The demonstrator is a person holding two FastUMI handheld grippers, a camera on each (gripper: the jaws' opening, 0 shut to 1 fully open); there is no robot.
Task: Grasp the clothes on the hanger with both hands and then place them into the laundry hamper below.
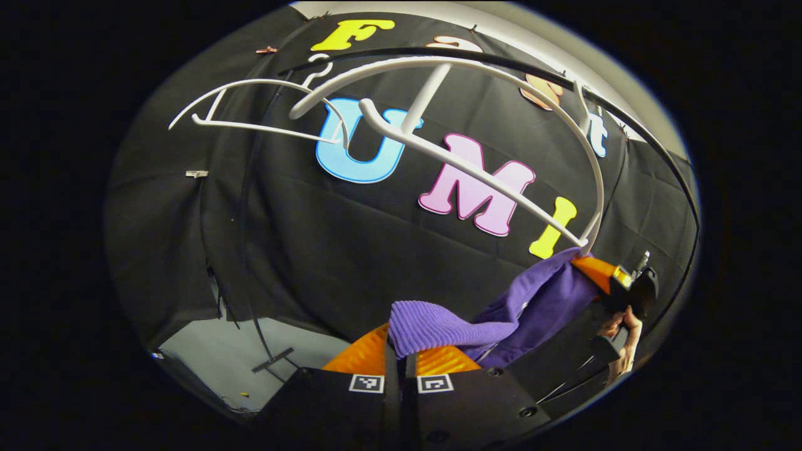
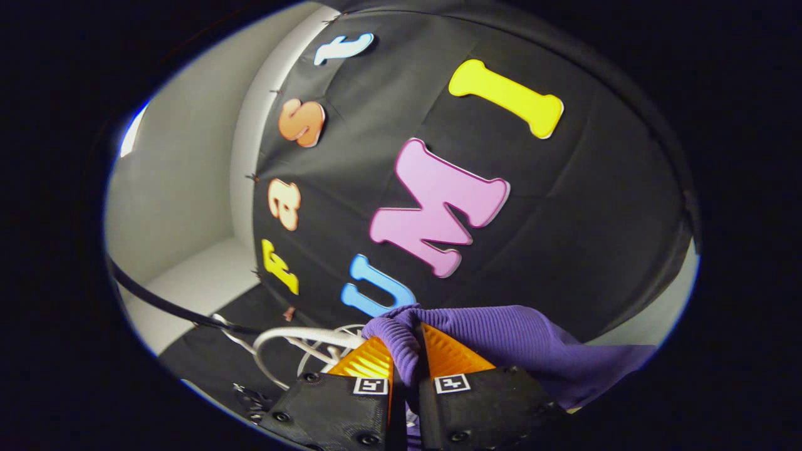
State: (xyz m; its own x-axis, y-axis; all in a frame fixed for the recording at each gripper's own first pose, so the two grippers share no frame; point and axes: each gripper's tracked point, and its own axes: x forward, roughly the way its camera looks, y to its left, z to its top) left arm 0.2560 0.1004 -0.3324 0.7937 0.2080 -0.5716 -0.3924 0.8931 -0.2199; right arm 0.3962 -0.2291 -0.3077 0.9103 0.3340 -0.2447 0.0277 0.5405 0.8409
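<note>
Booth wall: black cloth (image 1: 301, 250) hangs behind everything, well beyond my fingers in both views; a pale wall (image 2: 182, 188) shows to the left of it in the right gripper view.

Rail: a dark curved rail (image 1: 564, 78) arcs high above my left fingers, past the hangers.

Hangers: two white hangers (image 1: 476, 169) hang from the rail, up and ahead of my left fingers; the nearer one's lower tip meets the purple cloth on the far right. In the right gripper view, white hanger loops (image 2: 294, 341) lie just to the left of my right fingers.

Purple garment: the ribbed purple garment (image 1: 501, 313) stretches from between my left fingers up and to the right, toward my other gripper. In the right gripper view it (image 2: 514, 344) bunches between my right fingers and trails off to the right.

Left gripper (image 1: 401, 357): my fingers are drawn close together with a fold of the purple garment pinched between them.

Right gripper (image 2: 406, 360): my fingers are nearly together and clamp a ribbed edge of the same garment; seen from the left gripper view, this gripper (image 1: 617, 282) sits at the garment's far end.

Hand: my hand (image 1: 623, 341) grips the right gripper's handle, below it.
</note>
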